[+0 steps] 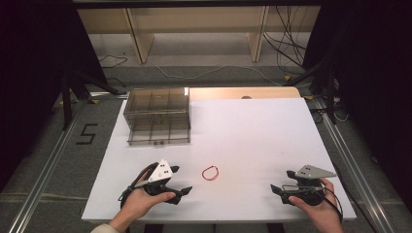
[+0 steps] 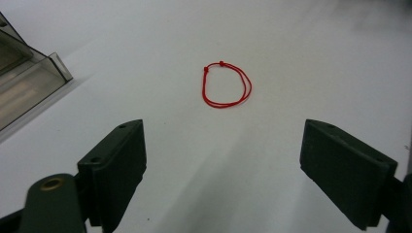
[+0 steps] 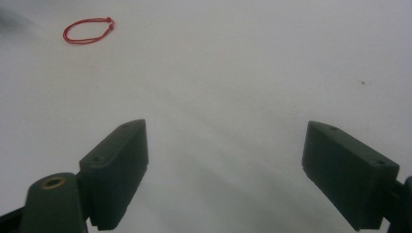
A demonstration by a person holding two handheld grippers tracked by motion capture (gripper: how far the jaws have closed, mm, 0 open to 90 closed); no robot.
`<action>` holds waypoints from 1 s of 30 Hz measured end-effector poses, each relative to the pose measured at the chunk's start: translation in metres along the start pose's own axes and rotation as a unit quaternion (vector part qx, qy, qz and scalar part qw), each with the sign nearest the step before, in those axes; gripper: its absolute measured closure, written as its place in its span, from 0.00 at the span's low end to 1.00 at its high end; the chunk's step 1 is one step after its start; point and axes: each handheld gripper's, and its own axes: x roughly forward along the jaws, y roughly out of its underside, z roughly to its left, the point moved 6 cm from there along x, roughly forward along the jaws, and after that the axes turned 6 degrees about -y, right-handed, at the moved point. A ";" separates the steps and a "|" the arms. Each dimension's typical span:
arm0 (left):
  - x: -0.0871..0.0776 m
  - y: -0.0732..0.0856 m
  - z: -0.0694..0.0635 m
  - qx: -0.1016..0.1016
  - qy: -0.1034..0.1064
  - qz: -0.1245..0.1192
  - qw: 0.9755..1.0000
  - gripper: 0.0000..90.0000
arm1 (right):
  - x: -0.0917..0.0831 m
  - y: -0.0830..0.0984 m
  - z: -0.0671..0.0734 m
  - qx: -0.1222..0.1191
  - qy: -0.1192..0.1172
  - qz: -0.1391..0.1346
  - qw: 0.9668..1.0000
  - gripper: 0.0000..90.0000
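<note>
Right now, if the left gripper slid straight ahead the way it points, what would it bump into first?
Probably the red string loop. In the left gripper view it lies on the white table ahead of the left gripper, between the open jaws' lines, nothing in between. The clear box sits off to the side.

A white desk (image 1: 252,131) carries two things. A smoky clear compartment box (image 1: 158,116) sits at its far left corner. A red string loop (image 1: 210,173) lies near the near edge.

Each claw, left claw (image 1: 179,179) and right claw (image 1: 282,181), is black with broad flat screw-holed jaws, a brass-ringed hole behind one jaw, a grey triangular plate on top and a trailing black cable.
</note>
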 end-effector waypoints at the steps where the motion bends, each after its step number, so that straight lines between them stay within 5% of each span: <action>1: 0.002 -0.002 0.000 -0.003 -0.001 0.001 1.000 0.20 | 0.000 0.000 0.000 0.000 0.001 0.000 1.000 0.20; 24: 0.025 -0.020 -0.001 -0.010 -0.009 0.005 1.000 0.33 | 0.001 0.000 0.002 -0.002 0.003 0.002 1.000 0.19; 30: 0.036 -0.025 -0.001 -0.011 -0.014 0.015 1.000 0.45 | 0.002 0.000 0.003 -0.005 0.002 0.003 1.000 0.19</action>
